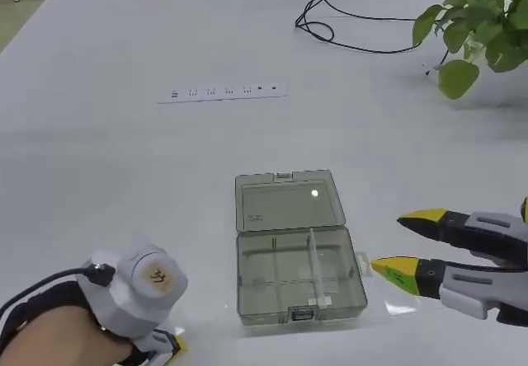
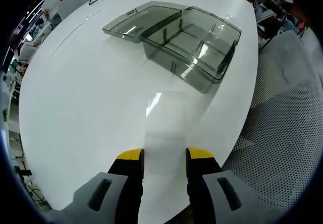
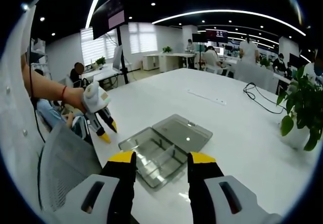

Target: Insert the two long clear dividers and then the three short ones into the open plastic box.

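Lying crosswise, lid away, the plastic box (image 1: 268, 271) sits between left hand-held gripper (image 2: 164, 156) and right hand-held gripper (image 3: 161, 157), both parted.

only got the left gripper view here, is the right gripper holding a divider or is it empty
observer: empty. the right gripper has its jaws open with nothing between them, and its own view confirms that.
operator: where is it sitting then
observer: in the head view it is just off the right side of the open plastic box, pointing at that wall but apart from it.
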The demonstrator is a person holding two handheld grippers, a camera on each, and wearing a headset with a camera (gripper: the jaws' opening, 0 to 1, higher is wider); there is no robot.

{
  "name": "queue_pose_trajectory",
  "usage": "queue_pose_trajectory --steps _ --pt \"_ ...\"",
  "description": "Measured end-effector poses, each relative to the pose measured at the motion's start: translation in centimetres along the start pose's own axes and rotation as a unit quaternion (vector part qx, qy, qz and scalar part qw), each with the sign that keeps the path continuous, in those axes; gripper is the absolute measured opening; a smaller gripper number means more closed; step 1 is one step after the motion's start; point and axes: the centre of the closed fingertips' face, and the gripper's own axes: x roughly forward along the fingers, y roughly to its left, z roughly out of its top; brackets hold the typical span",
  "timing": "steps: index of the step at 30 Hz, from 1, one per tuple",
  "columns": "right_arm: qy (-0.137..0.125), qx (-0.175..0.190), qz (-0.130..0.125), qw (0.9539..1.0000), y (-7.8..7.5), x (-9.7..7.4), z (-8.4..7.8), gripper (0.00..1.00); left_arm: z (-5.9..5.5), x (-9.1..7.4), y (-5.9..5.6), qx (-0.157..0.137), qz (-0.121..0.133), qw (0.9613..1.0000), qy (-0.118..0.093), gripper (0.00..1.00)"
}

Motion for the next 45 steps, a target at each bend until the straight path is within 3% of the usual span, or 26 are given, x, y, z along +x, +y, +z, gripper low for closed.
queue_pose_trajectory --steps 11,15,32,39,43,45 --pt "0.014 -0.023 0.006 0.9996 0.5 0.1 -0.2 0.44 0.3 0.0 -0.2 -0.01 0.0 0.9997 -0.022 0.3" --pt "0.028 -0.047 0.005 0.9985 0.5 0.1 -0.4 0.47 0.3 0.0 -0.3 -0.01 0.0 0.9996 -0.024 0.3" --pt "0.017 -0.025 0.005 0.9995 1.0 0.1 0.6 0.43 0.4 -0.7 -0.1 -0.021 0.0 0.9988 -0.045 0.3" --pt "0.014 -0.023 0.006 0.9996 1.3 0.1 1.2 0.43 1.1 -1.6 -0.1 -0.048 -0.005 0.9963 -0.071 0.3" --pt "0.006 -0.019 0.007 0.9998 1.4 0.1 1.8 0.43 1.7 -2.4 -0.1 -0.069 -0.009 0.9931 -0.094 0.3" --pt "0.004 -0.016 0.008 0.9998 1.5 0.2 2.1 0.43 2.3 -3.0 -0.1 -0.089 -0.014 0.9894 -0.114 0.3"
